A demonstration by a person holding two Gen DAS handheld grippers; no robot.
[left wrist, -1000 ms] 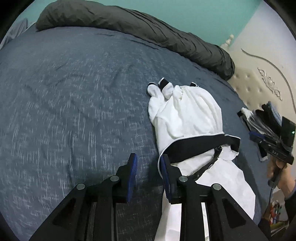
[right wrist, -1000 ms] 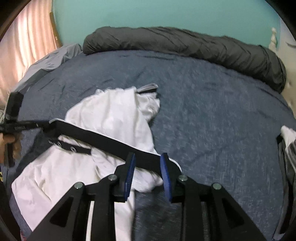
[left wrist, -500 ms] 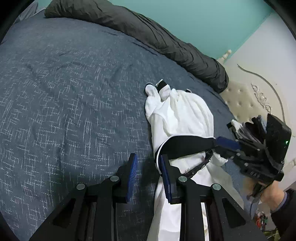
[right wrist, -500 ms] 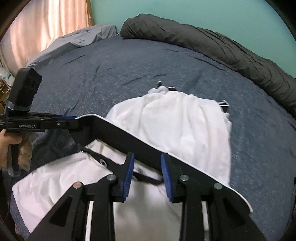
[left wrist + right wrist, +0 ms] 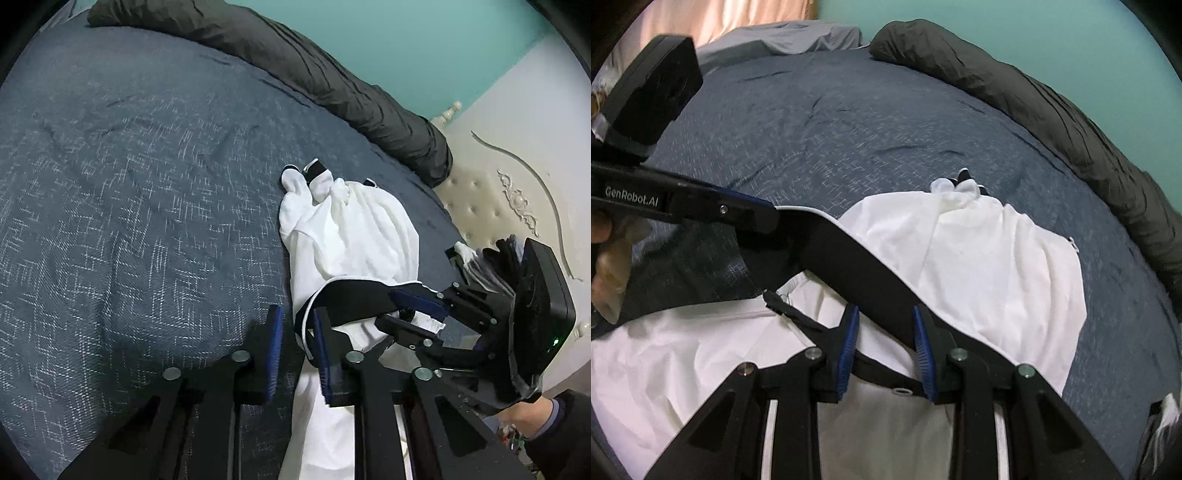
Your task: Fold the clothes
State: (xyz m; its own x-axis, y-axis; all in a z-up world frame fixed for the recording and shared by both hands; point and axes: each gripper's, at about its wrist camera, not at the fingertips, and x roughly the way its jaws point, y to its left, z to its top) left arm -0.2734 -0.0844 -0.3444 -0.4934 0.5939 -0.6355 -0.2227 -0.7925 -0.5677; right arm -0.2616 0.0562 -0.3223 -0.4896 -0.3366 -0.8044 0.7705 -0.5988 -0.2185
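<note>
A white cotton garment with a broad black waistband (image 5: 364,295) lies crumpled on a dark blue woven bedspread (image 5: 140,206), its bunched far end pointing toward a long rolled charcoal duvet (image 5: 332,88) along the teal wall; the black band is lifted off the cloth and stretched taut between two handheld tools. In the left wrist view, the left gripper (image 5: 297,343) has the band's white-piped edge running between its blue-padded fingers (image 5: 275,347), which stand a little apart, so whether they pinch the fabric cannot be told; the right wrist view shows the same tool at the band's left end, its tip hidden against the black cloth. The right gripper (image 5: 884,343) straddles the band (image 5: 864,273) at the other end, fingers spread with a visible gap either side of the strip; seen from the left wrist camera, its blue pads lie along the band's end, contact unclear. A cream tufted headboard (image 5: 491,206) stands to the right; a person's hand (image 5: 607,254) grips the left tool's handle.
</note>
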